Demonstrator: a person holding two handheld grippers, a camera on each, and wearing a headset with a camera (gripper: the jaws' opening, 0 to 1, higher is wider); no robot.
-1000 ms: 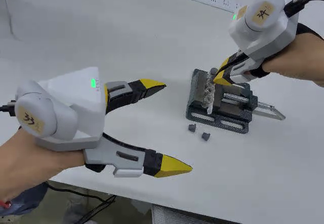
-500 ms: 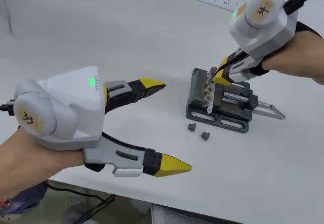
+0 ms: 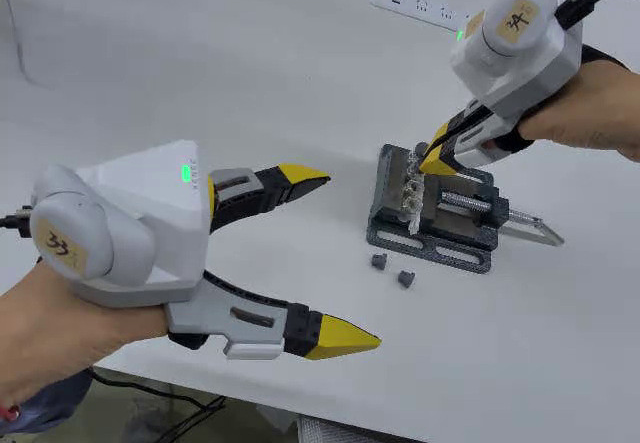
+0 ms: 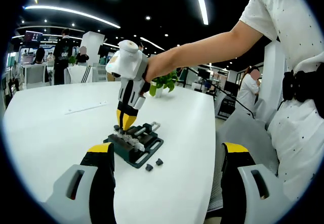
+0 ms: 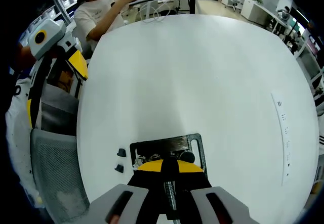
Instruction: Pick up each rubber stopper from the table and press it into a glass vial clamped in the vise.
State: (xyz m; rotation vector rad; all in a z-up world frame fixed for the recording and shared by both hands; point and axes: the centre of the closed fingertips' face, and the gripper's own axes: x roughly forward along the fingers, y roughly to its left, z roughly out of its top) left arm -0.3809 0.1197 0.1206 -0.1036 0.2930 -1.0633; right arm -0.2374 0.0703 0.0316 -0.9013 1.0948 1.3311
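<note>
Fingers of left gripper (image 3: 325, 253) spread wide, nothing between them. It is held above the near edge of the table (image 3: 200, 63), well apart from the work. In the left gripper view its two yellow tips frame the vise (image 4: 134, 145) from a distance.

Right gripper (image 3: 432, 158): tips drawn together, pointing down onto the top of the vise at the row of glass vials (image 3: 410, 188). In the right gripper view the closed yellow tips sit directly over the vise jaws. A dark stopper (image 5: 186, 157) shows at the end of the row, just beside the tips. Cannot tell whether the tips touch it or pinch anything.

Vise: dark grey, flat on the table, with its screw handle (image 3: 530, 225) sticking out to the side. The vials are clear, upright and clamped side by side.

Two loose stoppers (image 3: 379, 260), small and dark grey, lie on the table just beside the vise base, near each other but apart.

Surface: white, round and matte. A white power strip (image 3: 420, 5) lies on it beyond the vise, well apart.

Room: open office with a dark ceiling and bright strip lights (image 4: 200, 1). Other white tables are occupied by people. A green plant (image 4: 162, 82) stands behind the right gripper, and a grey mesh chair (image 5: 55, 173) is at the table edge.
</note>
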